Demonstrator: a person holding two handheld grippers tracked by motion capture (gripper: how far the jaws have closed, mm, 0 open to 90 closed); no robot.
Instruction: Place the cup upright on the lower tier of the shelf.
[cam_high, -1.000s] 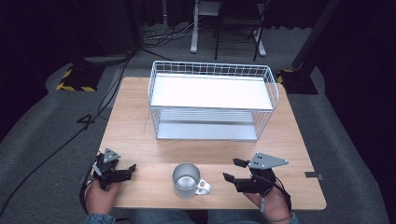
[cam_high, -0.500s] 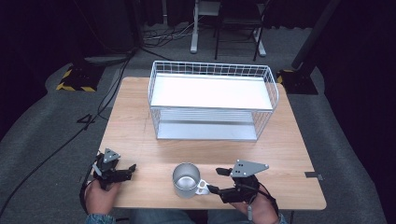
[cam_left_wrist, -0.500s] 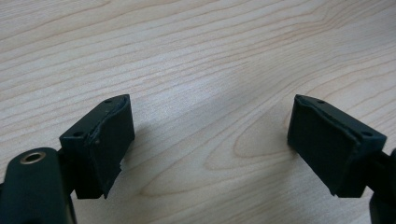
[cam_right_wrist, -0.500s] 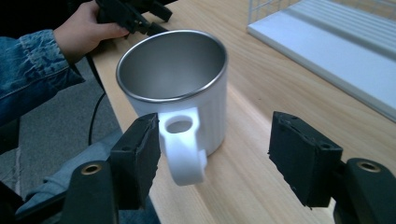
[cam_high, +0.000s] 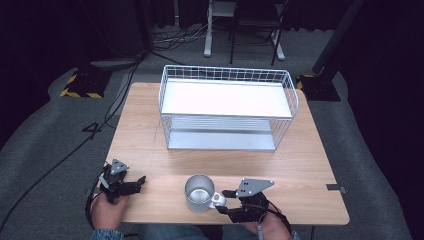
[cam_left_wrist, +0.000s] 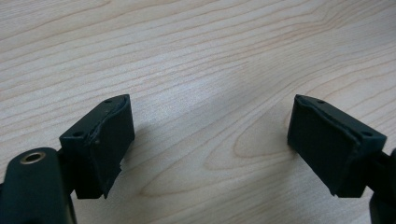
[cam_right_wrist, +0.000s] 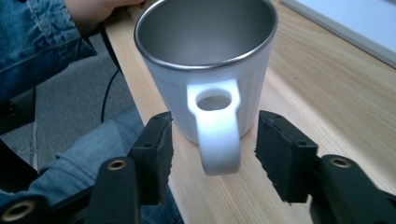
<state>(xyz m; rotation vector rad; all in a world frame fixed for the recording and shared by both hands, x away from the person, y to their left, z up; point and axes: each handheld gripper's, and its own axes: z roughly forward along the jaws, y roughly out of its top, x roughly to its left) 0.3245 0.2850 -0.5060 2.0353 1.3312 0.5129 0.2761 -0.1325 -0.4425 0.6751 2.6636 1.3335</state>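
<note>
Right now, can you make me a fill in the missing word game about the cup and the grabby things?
1. The mug's white handle sits between the open jaws of the ____ gripper.
2. The left gripper hovers open over bare ____ table.
3. Behind the mug stands a white wire ____.

Missing words: right; wooden; rack

Bare tabletop (cam_high: 150, 150) is lying open toward twelve o'clock; a wire basket (cam_high: 227, 107) is blocking the far half.
</note>
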